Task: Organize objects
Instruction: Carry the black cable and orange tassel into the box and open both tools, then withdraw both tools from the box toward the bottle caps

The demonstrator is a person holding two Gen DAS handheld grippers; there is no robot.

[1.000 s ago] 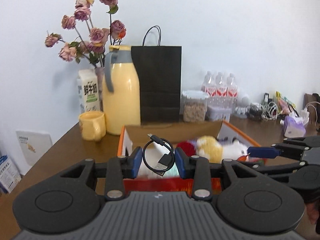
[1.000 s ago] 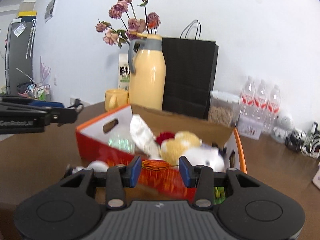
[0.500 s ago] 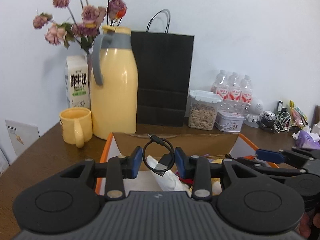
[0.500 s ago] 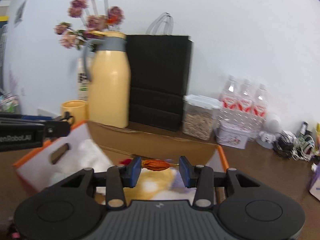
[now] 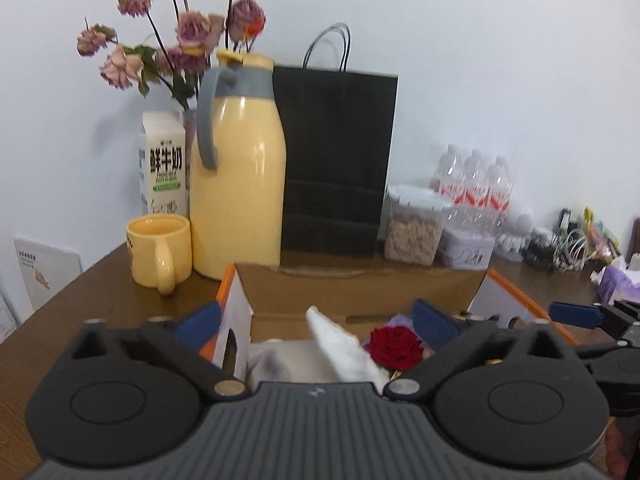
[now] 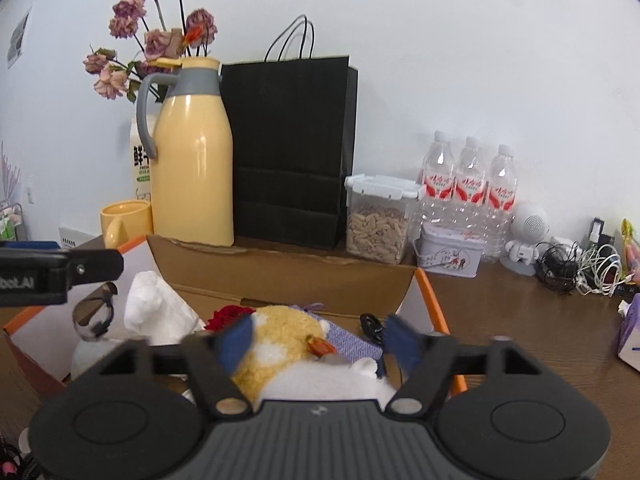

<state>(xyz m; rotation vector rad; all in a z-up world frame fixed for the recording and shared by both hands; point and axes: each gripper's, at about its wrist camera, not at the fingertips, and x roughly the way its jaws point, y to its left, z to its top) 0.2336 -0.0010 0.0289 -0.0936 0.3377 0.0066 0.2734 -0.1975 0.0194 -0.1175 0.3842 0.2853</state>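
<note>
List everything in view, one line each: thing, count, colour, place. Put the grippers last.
box: 1, orange and white, cardboard inside, table front.
plush toy: 1, yellow and white, in box.
rose: 1, red, in box.
white cloth: 1, in box, left.
black cable: 1, in box, right.
thermos jug: 1, yellow, grey handle, behind box.
mug: 1, yellow, left of jug.
milk carton: 1, white, behind mug.
dried flowers: one bunch, pink-purple, behind jug.
paper bag: 1, black, right of jug.
clear jar: 1, right of bag.
water bottles: 3, clear, red labels.
tin: 1, white.
left gripper: open.
right gripper: open.
</note>
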